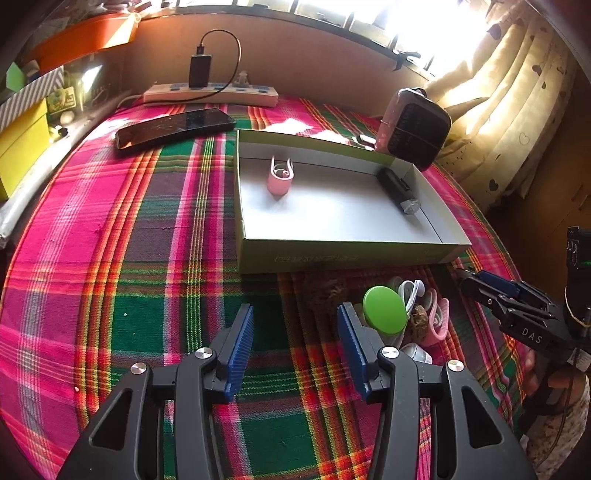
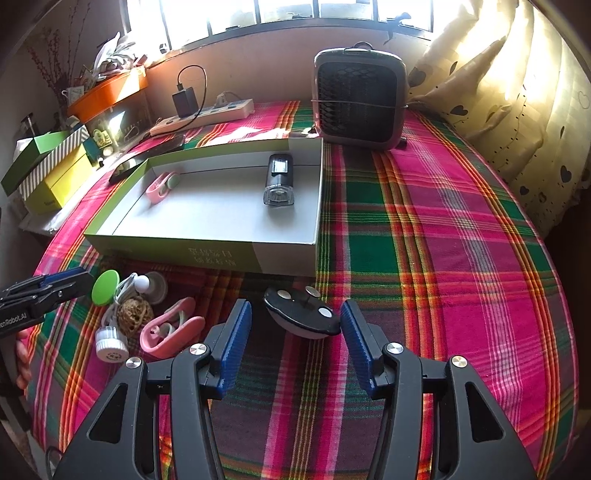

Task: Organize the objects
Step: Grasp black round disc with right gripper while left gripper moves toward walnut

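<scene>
Plaid cloth [image 2: 424,236] covers the surface before the shallow box [image 2: 284,258]. Just in front of that box, the black disc [image 2: 301,314] lies between the right gripper [image 2: 295,332]'s parted fingers, untouched; the left gripper [image 1: 295,339], jaws apart and empty, hangs farther off.

A plaid cloth [image 2: 424,221] of pink, green and orange covers the bench. Behind it runs a tan wall [image 2: 266,74] under a barred window [image 2: 280,14], where sunlight glares too hard to show what lies outside. A cream curtain [image 2: 509,110] with dark hearts hangs at right.
</scene>
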Demonstrator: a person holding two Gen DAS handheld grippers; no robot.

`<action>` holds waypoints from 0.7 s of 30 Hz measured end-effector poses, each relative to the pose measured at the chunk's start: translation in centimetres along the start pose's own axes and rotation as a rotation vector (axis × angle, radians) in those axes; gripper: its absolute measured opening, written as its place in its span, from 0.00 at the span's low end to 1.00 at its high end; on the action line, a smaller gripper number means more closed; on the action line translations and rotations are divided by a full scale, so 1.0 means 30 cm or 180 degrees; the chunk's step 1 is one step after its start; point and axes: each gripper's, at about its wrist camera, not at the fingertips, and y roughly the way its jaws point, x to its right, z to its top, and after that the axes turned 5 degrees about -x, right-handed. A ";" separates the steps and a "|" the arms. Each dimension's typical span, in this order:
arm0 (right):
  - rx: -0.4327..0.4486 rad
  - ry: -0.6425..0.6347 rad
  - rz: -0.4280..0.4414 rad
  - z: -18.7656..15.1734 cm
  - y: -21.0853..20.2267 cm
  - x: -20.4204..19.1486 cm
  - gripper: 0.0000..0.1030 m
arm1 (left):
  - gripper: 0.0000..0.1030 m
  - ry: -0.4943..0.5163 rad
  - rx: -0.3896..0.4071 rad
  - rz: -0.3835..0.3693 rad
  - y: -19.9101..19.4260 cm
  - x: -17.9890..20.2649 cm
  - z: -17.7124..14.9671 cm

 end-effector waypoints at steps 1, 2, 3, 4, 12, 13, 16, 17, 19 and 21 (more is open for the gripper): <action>-0.0009 -0.0003 -0.0002 0.001 0.004 0.000 0.50 | 0.44 0.0009 -0.0006 0.0002 0.002 0.003 0.001; -0.0019 -0.0006 -0.0007 0.002 0.007 0.001 0.50 | 0.44 0.0019 -0.0012 0.0002 0.004 0.006 0.001; -0.0027 -0.0012 -0.0013 0.002 0.010 0.001 0.50 | 0.44 0.0029 -0.0024 0.0004 0.008 0.008 0.002; -0.0034 -0.0020 -0.0021 0.002 0.013 0.000 0.50 | 0.44 0.0034 -0.0036 0.0013 0.012 0.009 0.003; -0.0054 -0.0125 -0.0155 0.010 0.027 -0.002 0.50 | 0.45 0.0069 -0.0059 0.0007 0.033 0.025 0.026; -0.0059 -0.0130 -0.0163 0.009 0.029 -0.002 0.50 | 0.45 0.0064 -0.0072 0.0022 0.039 0.027 0.029; -0.0063 -0.0145 -0.0181 0.008 0.032 -0.003 0.50 | 0.45 0.0070 -0.0074 0.0084 0.053 0.031 0.037; -0.0066 -0.0143 -0.0186 0.008 0.033 -0.002 0.50 | 0.45 0.0081 -0.0056 0.0124 0.054 0.033 0.039; -0.0074 -0.0135 -0.0192 0.008 0.036 0.001 0.50 | 0.45 0.0090 -0.0037 0.0146 0.056 0.035 0.045; -0.0084 -0.0131 -0.0190 0.008 0.039 0.005 0.50 | 0.45 0.0066 -0.0040 0.0139 0.059 0.033 0.051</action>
